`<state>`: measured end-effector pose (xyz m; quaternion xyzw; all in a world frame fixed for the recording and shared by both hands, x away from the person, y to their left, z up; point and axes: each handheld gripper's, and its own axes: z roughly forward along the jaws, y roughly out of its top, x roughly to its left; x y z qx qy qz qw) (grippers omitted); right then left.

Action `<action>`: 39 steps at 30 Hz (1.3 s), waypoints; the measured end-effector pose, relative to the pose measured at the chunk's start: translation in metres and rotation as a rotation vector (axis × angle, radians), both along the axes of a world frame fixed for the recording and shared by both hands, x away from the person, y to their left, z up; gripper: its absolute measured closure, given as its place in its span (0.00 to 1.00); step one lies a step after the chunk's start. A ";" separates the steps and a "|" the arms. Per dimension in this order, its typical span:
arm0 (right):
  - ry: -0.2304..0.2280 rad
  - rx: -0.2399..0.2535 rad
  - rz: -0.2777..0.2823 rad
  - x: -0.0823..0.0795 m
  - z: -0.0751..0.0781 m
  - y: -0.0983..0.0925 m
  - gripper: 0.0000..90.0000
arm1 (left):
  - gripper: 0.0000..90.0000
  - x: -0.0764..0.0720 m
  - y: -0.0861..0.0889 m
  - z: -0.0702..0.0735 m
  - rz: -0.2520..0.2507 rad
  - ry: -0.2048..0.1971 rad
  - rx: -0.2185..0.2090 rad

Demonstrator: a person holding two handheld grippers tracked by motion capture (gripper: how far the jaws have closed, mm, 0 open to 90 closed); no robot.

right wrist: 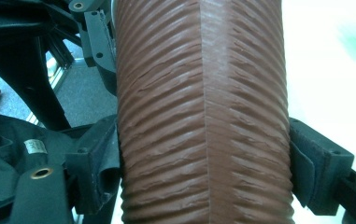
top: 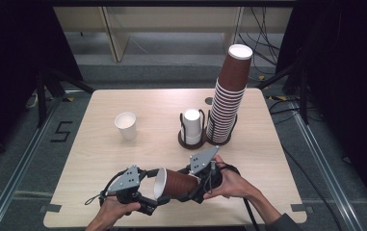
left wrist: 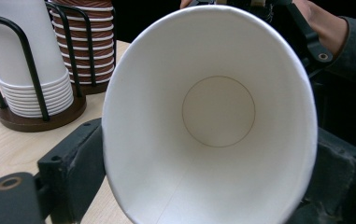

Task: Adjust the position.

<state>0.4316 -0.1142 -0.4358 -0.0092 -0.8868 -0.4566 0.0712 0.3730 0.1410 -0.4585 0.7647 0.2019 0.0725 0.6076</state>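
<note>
One round-cornered pale wooden table (top: 99, 159) carries everything. Two dark wire cup holders (top: 190, 139) stand near its far right edge. Two cup stacks: one tall brown ribbed paper stack (top: 229, 96), one short white paper stack (top: 192, 124). One single white paper cup (top: 126, 125). One brown ribbed paper cup (top: 178, 183).
</note>
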 end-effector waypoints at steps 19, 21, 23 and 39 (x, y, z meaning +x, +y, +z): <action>-0.153 -0.149 -0.098 -0.017 0.016 0.003 0.18 | 0.12 -0.007 -0.012 0.030 0.053 -0.031 0.317; -0.170 -0.168 -0.091 -0.018 0.015 0.006 0.18 | 0.12 -0.006 -0.013 0.033 0.050 -0.029 0.324; -0.174 -0.176 -0.094 -0.019 0.014 0.008 0.18 | 0.12 -0.006 -0.015 0.034 0.050 -0.027 0.316; -0.119 -0.059 -0.101 -0.010 0.008 0.000 0.26 | 0.06 0.000 -0.011 0.021 0.127 0.073 -0.006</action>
